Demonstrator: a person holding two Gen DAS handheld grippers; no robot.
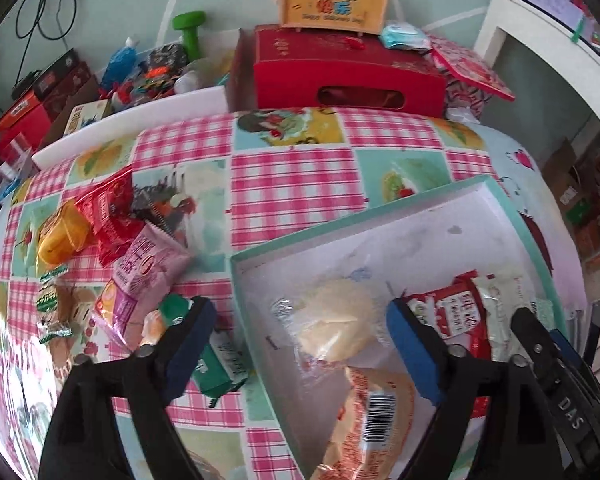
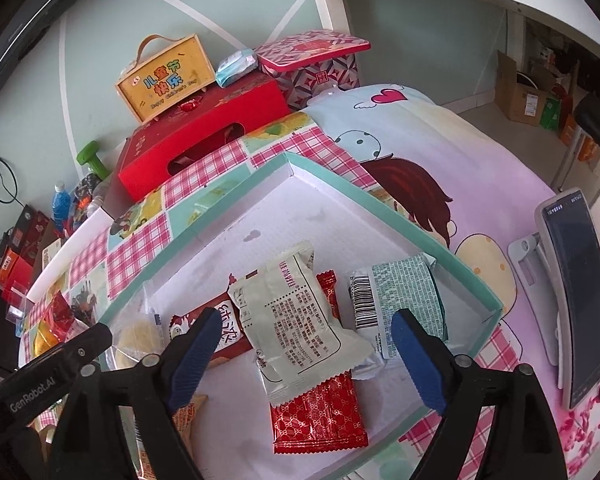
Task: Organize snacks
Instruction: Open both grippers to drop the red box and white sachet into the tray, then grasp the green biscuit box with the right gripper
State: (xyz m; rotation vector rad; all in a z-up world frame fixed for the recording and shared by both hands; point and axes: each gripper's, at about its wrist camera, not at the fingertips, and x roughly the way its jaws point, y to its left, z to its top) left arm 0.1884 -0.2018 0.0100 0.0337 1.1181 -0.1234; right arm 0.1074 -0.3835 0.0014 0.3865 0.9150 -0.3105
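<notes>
The checkered tablecloth (image 1: 292,184) carries a shallow teal-rimmed box (image 2: 400,220) near its right edge, and inside the box lie a pale green packet (image 2: 300,328), a red patterned packet (image 2: 320,420) and a clear-wrapped cake (image 1: 336,320). More snacks (image 1: 112,248) lie in a loose heap near the left edge of the cloth, outside the box. The left gripper (image 1: 300,344) and the right gripper (image 2: 304,356) both hang over the box with jaws released, grasping nothing.

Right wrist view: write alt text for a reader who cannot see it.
An open hand-held gripper hovers over a shallow teal-rimmed box holding wrapped snacks: a white packet lying on a red packet, with a barcoded pack beside them. The box sits on a checked cloth.
</notes>
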